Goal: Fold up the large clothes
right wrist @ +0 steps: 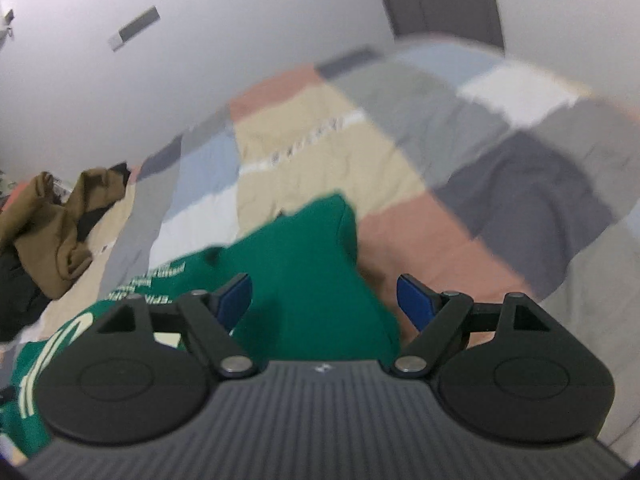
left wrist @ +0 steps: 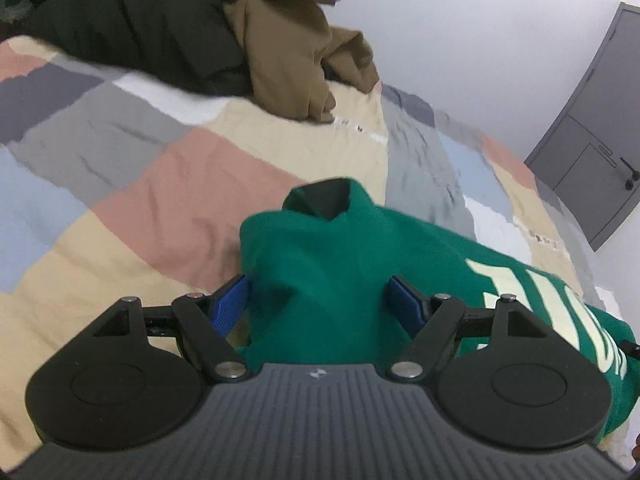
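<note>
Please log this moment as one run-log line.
left hand-held gripper: open, astride green printed sweatshirt | right hand-held gripper: open | patchwork quilt

The green garment [left wrist: 352,264] bears large pale lettering and smaller lines, too cropped and blurred to read.

Your green sweatshirt [left wrist: 320,264]: soft matt knit cloth, pale print flat and smooth. Bed quilt [left wrist: 168,184]: matt patchwork cloth, lightly creased. Brown garment [left wrist: 288,48]: matt woven cloth, rumpled. Your left tool [left wrist: 318,296]: matt black plastic arms, ribbed grey body, bright metal pins, blue ridged pads [left wrist: 230,304]. Your right tool [right wrist: 324,296]: same finish
</note>
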Tool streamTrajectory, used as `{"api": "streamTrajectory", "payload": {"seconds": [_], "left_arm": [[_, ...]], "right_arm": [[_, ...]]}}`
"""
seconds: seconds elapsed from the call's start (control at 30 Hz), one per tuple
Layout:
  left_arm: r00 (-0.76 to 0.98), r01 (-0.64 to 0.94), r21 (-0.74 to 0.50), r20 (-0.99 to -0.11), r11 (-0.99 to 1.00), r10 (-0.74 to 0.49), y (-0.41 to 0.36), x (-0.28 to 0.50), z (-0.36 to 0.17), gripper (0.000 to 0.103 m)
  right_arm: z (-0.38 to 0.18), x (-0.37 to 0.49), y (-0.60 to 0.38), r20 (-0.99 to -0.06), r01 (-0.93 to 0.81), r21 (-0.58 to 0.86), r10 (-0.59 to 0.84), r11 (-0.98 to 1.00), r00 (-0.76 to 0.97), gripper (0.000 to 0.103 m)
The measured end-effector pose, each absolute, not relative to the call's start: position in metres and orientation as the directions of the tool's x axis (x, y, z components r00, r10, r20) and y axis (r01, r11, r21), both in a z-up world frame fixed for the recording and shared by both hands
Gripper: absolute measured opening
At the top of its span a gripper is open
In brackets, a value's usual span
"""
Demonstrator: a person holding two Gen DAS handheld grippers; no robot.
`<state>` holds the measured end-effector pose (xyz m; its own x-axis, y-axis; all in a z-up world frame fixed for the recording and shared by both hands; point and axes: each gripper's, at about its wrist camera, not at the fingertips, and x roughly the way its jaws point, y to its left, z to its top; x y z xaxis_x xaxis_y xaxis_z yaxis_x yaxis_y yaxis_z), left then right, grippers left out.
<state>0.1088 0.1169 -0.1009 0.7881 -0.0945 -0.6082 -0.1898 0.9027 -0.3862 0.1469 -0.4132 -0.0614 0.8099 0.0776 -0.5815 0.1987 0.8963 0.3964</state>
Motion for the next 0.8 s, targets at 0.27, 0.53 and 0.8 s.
{"api": "streamTrajectory", "payload": {"seconds": [0.27,0.53,0.8], "left_arm": [[0.812,-0.165,-0.384,-0.576,0.909,-0.096,0.110,0.115,-0.094,0.023],[0.871,-0.112,-0.416,-0.477,0.902,-0.112,0.112,0.152,-0.063,0.017],[0.840,-0.116,-0.387,-0.530,0.915,-0.118,0.111,0.197,-0.092,0.017]], "right_arm": [[-0.060,0.166,-0.391,-0.565,0.057,0.334,0.152,0.941,0.811,0.023],[-0.043,0.184,-0.400,-0.437,0.037,0.408,0.159,0.912,0.885,0.018],[-0.067,0.219,-0.397,-0.498,0.084,0.331,0.099,0.940,0.862,0.019]]}}
